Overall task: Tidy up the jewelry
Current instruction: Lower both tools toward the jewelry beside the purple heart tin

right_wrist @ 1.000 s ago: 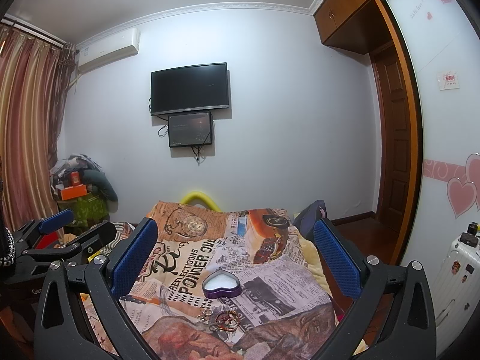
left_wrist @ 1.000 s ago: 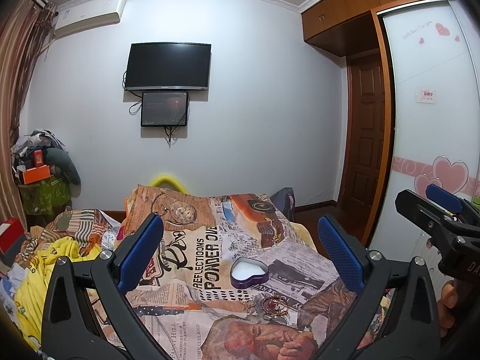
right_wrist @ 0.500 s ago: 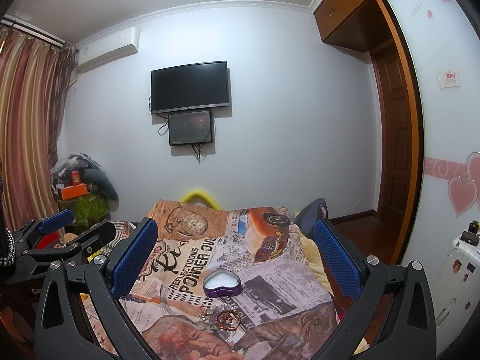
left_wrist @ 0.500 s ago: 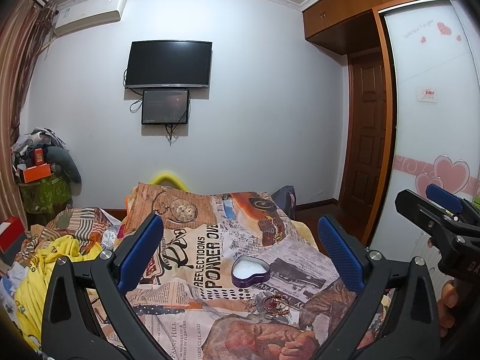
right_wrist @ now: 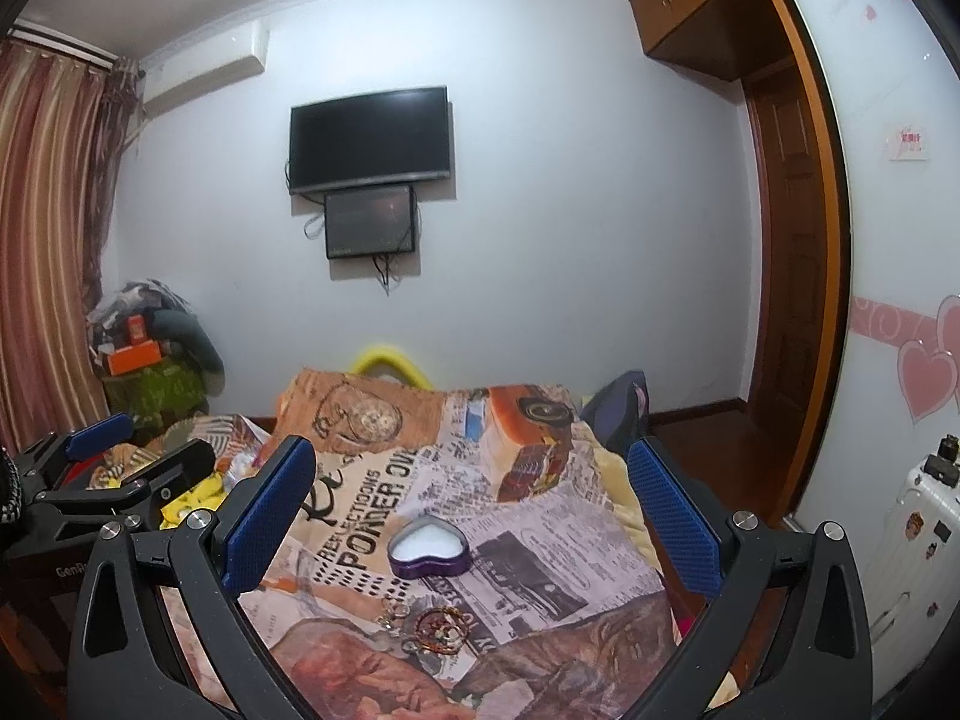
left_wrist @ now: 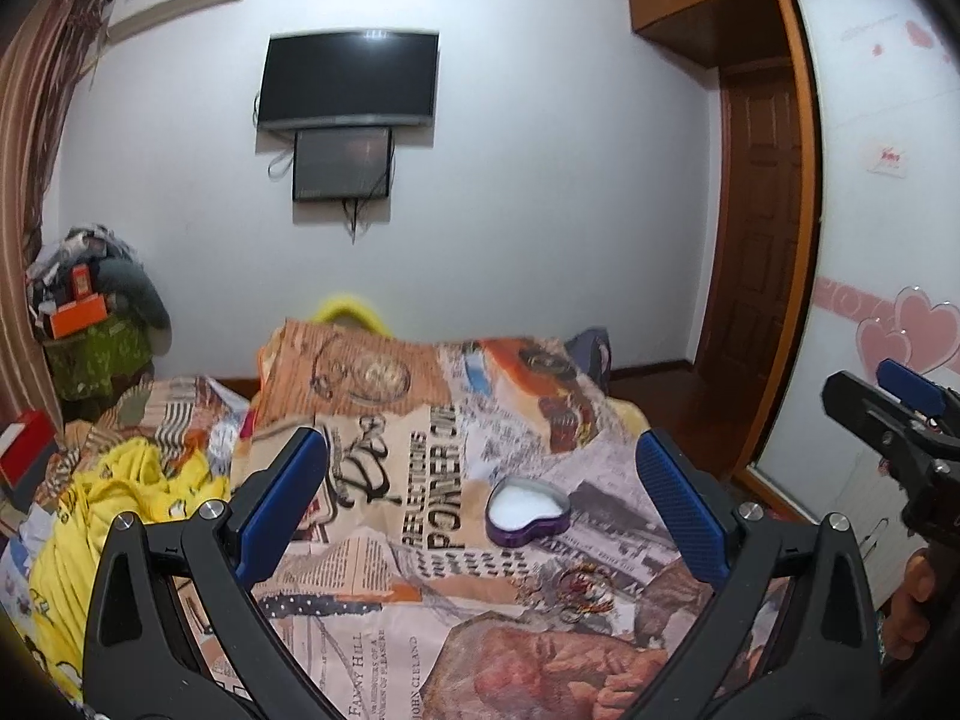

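Current state: the left gripper (left_wrist: 480, 498) is held above the bed (left_wrist: 420, 648) with its jaws spread wide and nothing between them; the right gripper (right_wrist: 471, 501) is in the same condition, jaws fully apart and empty; neither tool touches any object.

Location of task items: the heart-shaped tin (right_wrist: 427, 552), purple-walled, lidless and showing a pale interior, rests on the newspaper-print bedspread (right_wrist: 372, 498); the jewelry (right_wrist: 427, 624), a small cluster of rings and a beaded loop, lies on the same cloth just in front of the tin, near it but apart; in the left view the tin (left_wrist: 527, 510) sits right of centre and the jewelry (left_wrist: 579, 591) lies nearer the camera, to its right; individual pieces are too small to separate.

Assessment: no piece appears to have been placed in the tin; the task is judged to be at its start.

Likely failure causes:
- The bedspread is soft and wrinkled; jaws closing on a thin ring may pinch cloth with it, or push the ring into a fold.
- The pieces lie tangled together; lifting one may drag the others and scatter them.
- The tin is light and unsecured; contact from either gripper may tip or slide it.
- The busy print camouflages small metal; a dropped piece would be hard to relocate.
- The two grippers stand close side by side; simultaneous approach risks collision.
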Motion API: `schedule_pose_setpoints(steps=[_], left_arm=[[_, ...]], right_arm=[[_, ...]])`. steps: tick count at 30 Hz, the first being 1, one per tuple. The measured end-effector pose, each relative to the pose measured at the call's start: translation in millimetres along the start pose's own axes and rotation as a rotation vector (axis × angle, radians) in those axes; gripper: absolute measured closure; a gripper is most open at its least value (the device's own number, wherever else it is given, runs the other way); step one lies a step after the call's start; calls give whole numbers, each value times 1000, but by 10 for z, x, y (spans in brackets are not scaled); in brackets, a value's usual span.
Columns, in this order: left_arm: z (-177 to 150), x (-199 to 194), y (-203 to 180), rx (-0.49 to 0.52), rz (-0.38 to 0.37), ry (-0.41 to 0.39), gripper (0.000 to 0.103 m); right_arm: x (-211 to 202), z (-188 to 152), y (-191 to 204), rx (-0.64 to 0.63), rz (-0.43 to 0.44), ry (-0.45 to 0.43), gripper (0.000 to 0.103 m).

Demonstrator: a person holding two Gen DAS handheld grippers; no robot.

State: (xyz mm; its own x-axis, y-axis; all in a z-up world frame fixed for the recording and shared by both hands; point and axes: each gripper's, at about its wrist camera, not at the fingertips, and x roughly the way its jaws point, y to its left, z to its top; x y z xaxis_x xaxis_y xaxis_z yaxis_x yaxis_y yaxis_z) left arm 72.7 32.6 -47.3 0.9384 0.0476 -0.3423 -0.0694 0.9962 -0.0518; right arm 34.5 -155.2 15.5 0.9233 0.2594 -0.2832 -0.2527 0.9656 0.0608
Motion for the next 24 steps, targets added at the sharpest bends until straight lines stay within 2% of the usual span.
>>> schedule_pose_setpoints(steps=[11,18,22,24], left_arm=[[-314,811,83,40,-12,230,0],[-592,1428,51,98,-77,413,0],[-826,1698,21,120,-129,510,0],[-933,1777,-1,127,-140,544,4]], right_arm=[[564,-292,-172,-33,-24,206,0],[941,-566,-302,-61,-44,349,0],[1115,-740,-363,-62,-25,431,0],[1193,-821,-357,-81,-19,466,0]])
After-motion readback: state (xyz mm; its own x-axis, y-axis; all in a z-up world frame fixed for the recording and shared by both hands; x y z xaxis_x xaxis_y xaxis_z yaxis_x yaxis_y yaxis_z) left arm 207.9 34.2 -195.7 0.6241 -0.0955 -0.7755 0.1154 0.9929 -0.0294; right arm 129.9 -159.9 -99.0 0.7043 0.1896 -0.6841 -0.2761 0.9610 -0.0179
